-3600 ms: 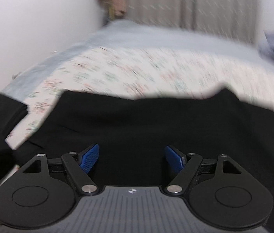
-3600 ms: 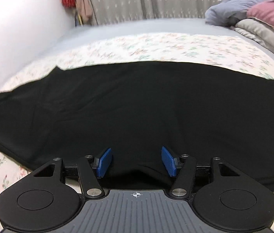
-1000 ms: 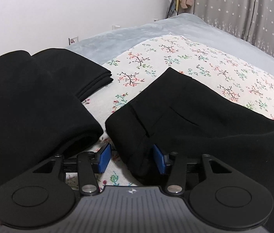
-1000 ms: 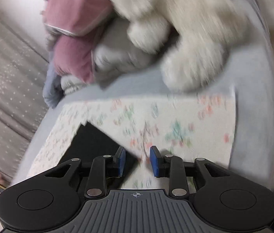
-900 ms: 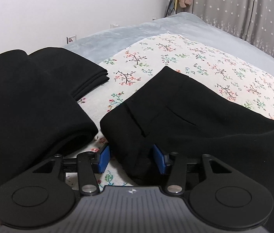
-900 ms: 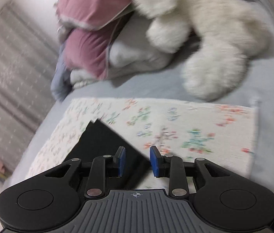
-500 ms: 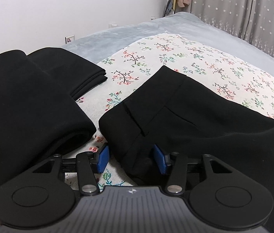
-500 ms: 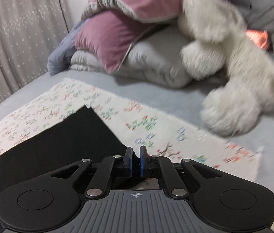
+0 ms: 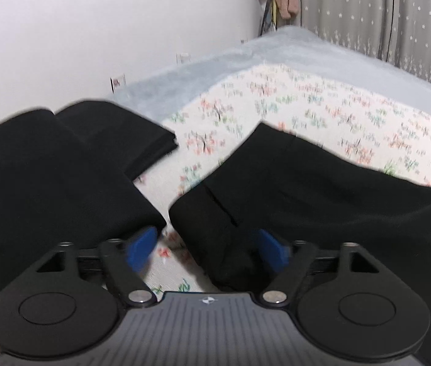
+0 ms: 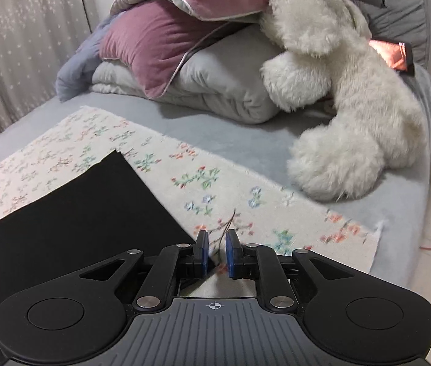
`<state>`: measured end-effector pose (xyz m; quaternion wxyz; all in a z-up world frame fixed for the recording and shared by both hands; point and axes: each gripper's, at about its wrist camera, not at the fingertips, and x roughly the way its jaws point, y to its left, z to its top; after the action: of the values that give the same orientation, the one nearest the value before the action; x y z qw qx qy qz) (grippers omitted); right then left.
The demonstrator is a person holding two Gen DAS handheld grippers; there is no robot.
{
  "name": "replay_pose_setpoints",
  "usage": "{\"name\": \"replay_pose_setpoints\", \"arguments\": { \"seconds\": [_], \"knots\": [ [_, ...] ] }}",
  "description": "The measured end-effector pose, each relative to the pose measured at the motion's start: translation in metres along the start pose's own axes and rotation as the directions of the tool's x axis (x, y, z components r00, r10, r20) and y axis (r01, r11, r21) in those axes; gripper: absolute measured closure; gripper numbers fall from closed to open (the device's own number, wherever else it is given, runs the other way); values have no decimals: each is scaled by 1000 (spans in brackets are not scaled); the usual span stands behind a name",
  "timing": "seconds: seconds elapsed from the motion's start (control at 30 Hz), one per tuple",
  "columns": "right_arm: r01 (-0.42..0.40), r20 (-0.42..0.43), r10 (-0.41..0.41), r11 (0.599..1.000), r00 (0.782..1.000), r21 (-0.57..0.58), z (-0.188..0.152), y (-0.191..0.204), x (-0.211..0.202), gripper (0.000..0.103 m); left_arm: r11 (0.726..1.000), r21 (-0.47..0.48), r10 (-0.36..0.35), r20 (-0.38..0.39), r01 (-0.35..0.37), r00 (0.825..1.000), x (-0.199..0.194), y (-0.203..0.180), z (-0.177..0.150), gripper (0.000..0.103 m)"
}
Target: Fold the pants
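The left gripper (image 9: 206,248) is being opened, its jaws now spread wide where a moment ago they were closed on the black pants (image 9: 322,195); the waistband end is released onto the floral cloth (image 9: 322,113), still lying between the pads. The right gripper (image 10: 214,254) is being eased open too, the hem corner just left of it. Folded black garments (image 9: 47,170) are seen beyond.
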<state>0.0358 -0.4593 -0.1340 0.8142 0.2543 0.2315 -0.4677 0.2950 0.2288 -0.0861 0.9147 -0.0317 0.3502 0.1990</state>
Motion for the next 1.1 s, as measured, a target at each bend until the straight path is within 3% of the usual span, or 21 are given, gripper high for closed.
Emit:
{"name": "replay_pose_setpoints", "arguments": {
  "seconds": [0.13,0.2,0.27,0.4,0.5,0.57,0.67,0.73,0.8,0.9,0.93,1.1],
  "knots": [
    [-67,26,71,990,997,-125,25,27,-7,86,994,54,81,144,-90,986,-36,-17,3,8],
    [-126,12,132,966,991,-227,38,49,-6,77,990,90,85,211,-106,974,-50,-30,3,6],
    [-197,-45,193,929,980,-314,48,70,3,66,987,132,58,246,-92,967,-58,-45,2,6],
    [-277,-139,240,807,961,-521,32,113,24,66,981,193,-48,267,-4,962,-67,-73,-6,6],
    [-350,-215,277,717,937,-603,2,138,32,66,951,274,-204,220,140,954,-69,-100,-20,7],
    [-398,-244,317,660,917,-637,-15,157,26,66,926,296,-296,189,233,936,-70,-115,-28,7],
    [-487,-281,411,582,867,-651,-32,179,13,63,889,293,-400,122,352,908,-65,-136,-36,7],
    [-522,-323,423,542,847,-658,-44,190,12,63,873,279,-429,48,401,902,-52,-147,-42,7],
    [-503,-307,421,513,854,-695,-51,196,12,61,876,277,-407,-13,394,913,-34,-154,-46,7],
    [-536,-330,433,548,839,-642,-40,190,25,59,907,256,-327,-71,335,942,-7,-152,-51,7],
    [-539,-332,432,570,839,-620,-35,182,29,59,909,237,-337,-66,343,939,-4,-148,-52,6],
    [-476,-287,380,700,880,-532,-1,141,56,59,916,233,-322,-61,327,945,-5,-139,-49,6]
  ]
}}
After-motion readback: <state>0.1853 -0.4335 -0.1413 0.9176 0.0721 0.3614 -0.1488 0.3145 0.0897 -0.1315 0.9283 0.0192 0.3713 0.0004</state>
